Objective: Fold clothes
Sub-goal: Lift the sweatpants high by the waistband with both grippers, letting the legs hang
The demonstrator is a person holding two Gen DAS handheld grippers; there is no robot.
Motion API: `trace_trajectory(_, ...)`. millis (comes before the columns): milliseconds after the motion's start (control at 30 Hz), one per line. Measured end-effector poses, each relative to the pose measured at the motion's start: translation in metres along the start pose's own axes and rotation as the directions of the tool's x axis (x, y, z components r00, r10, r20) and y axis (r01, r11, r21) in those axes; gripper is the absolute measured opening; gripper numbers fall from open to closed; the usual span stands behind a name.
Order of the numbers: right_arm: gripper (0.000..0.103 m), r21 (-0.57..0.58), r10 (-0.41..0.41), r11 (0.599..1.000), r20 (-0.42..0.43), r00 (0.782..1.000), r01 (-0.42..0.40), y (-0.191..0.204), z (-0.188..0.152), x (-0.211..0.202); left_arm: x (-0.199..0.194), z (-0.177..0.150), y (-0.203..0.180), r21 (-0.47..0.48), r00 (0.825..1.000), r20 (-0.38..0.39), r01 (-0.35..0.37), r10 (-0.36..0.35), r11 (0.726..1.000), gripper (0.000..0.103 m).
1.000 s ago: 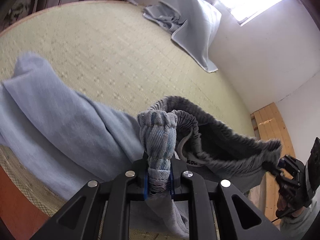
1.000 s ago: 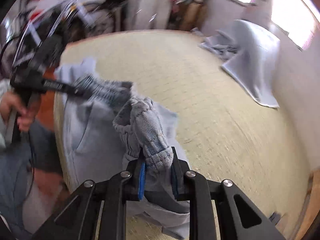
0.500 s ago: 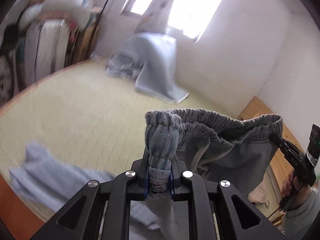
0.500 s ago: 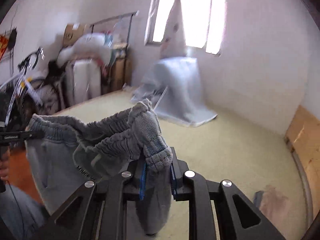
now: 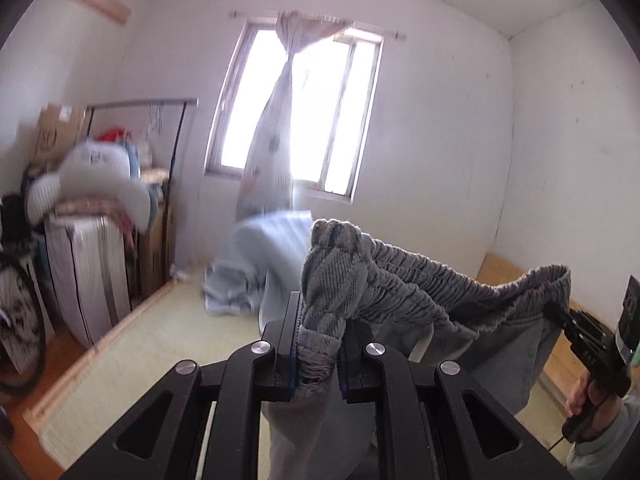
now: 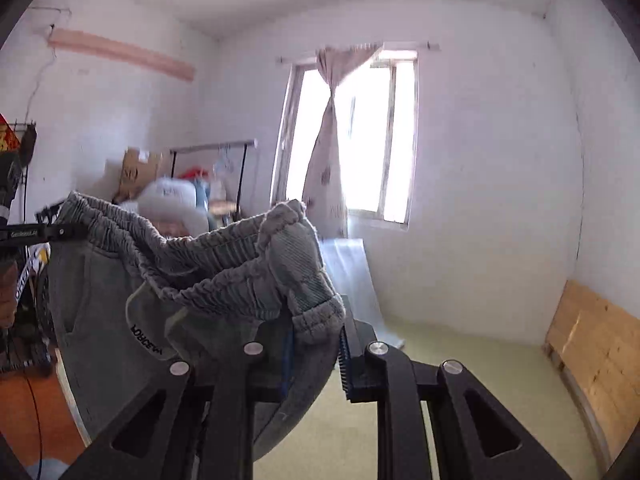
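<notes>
Left view alone shows the person's hand [image 5: 596, 400] on the right gripper [image 5: 554, 312]; right view alone shows a label inside the trousers [image 6: 100, 320] and a wooden board [image 6: 596, 344] by the wall. Window [image 5: 296, 112], curtain and a pale cloth heap [image 5: 256, 264] show in both. Left gripper [image 5: 318, 344] — jaws clamped on a bunched waistband end. Right gripper jaws pinch the other end. Grey trousers hang in the air between them — elastic waistband stretched, sagging mid-span, legs dropping below.
</notes>
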State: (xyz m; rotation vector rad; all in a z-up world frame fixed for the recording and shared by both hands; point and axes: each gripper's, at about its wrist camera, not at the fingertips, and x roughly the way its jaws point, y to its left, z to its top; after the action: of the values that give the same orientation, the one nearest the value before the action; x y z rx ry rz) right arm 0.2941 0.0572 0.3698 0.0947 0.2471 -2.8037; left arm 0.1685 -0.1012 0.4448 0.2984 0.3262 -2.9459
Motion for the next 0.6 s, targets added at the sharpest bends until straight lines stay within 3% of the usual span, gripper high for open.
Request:
trace_trajectory(300,0.018,-0.062,-0.005,0.998,0.178,0.984,0.016,0.006,0.126,-0.055,-0.069,0.126,-0.005,0.029,0.988,0.152,-0.004,0.000,1.000,0.014)
trace_trajectory(467,0.018,-0.105,-0.012,0.994,0.217,0.976,0.036,0.005,0.197,-0.095,-0.103,0.180,-0.020,0.061,0.979,0.201,0.003,-0.015,0.998,0.014)
trace_trajectory(600,0.018,-0.072,0.020,0.997,0.206,0.978,-0.006,-0.006,0.246,-0.124,-0.121,0.209,-0.032,0.062,0.976,0.213,0.039,-0.051,0.997,0.014)
